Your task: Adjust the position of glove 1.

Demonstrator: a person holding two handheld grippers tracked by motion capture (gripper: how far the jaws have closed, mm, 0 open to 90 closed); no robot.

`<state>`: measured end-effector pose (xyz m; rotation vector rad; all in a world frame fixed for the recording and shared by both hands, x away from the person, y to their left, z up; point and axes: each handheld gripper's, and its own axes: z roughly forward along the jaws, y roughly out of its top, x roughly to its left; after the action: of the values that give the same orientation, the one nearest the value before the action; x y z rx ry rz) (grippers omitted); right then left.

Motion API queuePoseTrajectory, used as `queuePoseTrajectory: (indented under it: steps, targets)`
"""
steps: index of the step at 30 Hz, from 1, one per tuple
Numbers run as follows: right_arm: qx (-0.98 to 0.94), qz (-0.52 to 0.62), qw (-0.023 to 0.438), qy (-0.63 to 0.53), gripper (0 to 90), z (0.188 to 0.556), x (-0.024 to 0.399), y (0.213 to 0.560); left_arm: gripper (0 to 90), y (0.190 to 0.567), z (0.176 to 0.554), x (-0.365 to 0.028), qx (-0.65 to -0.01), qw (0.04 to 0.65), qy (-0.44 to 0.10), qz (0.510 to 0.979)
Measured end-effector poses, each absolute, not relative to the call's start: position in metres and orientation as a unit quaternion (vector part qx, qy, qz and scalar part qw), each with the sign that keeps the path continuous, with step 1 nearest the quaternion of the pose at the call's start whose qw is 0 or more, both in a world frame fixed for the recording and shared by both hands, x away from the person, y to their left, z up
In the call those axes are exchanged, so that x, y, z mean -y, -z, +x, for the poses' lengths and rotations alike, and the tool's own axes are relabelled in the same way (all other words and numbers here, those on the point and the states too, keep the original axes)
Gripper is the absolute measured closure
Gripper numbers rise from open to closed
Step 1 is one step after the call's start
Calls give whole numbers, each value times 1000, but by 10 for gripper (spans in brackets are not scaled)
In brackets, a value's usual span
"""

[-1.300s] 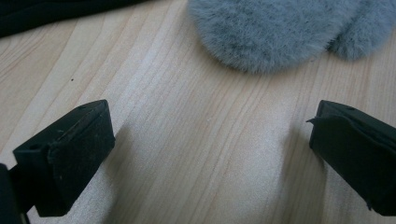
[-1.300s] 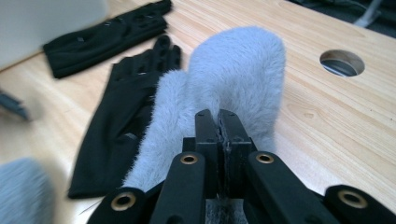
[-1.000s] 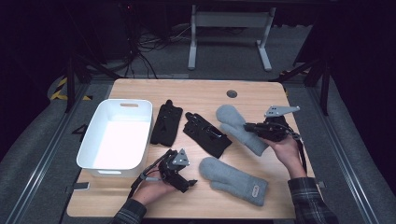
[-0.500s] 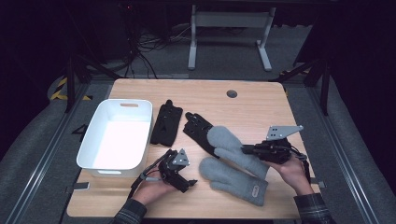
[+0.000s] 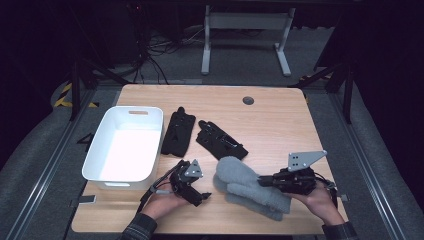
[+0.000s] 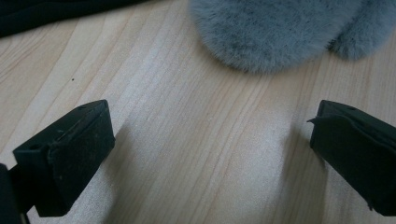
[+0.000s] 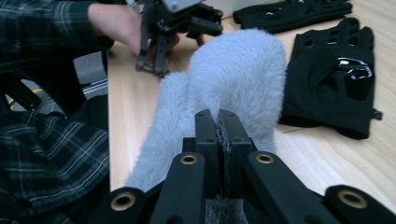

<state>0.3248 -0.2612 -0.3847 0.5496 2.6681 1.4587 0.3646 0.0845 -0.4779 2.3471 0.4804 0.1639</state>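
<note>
A fluffy grey mitten (image 5: 234, 175) lies across a second grey mitten (image 5: 272, 206) at the table's front middle. My right gripper (image 5: 262, 181) is shut on the upper mitten's cuff; in the right gripper view the jaws (image 7: 222, 123) pinch grey fleece, with the mitten (image 7: 243, 65) draped ahead of them. My left gripper (image 5: 204, 192) rests on the wood just left of the mittens, open. The left gripper view has bare wood between its jaws (image 6: 210, 140) and a mitten's tip (image 6: 280, 32) beyond them.
Two black gloves (image 5: 178, 132) (image 5: 221, 140) lie side by side mid-table. A white bin (image 5: 150, 145) stands at the left. A cable hole (image 5: 248, 100) sits near the far edge. A plaid sleeve (image 7: 51, 154) fills the left of the right gripper view.
My right gripper has carried its grey mitten leftward and toward the front edge, so it now lies over the other mitten. The left gripper has stayed put.
</note>
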Motion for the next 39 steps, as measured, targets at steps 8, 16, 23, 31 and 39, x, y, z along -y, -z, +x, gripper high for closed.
queuePoseTrajectory:
  steps: [8, 16, 23, 31, 39]
  targets:
    - [-873, 165, 21, -458, 885, 320, 258, 393, 1, 478, 365, -85, -186, 362, -64, 911]
    - [-889, 159, 37, -428, 879, 324, 247, 405, 1, 478, 365, -85, -187, 362, -64, 911]
    - [-891, 168, 43, -420, 725, 323, 245, 409, 78, 471, 364, -87, -204, 345, -62, 914]
    - [-864, 206, 69, -454, 792, 321, 266, 394, 546, 441, 357, -99, -207, 413, -30, 887]
    - [-863, 252, 90, -428, 899, 326, 292, 402, 874, 410, 348, -74, -173, 447, -10, 878]
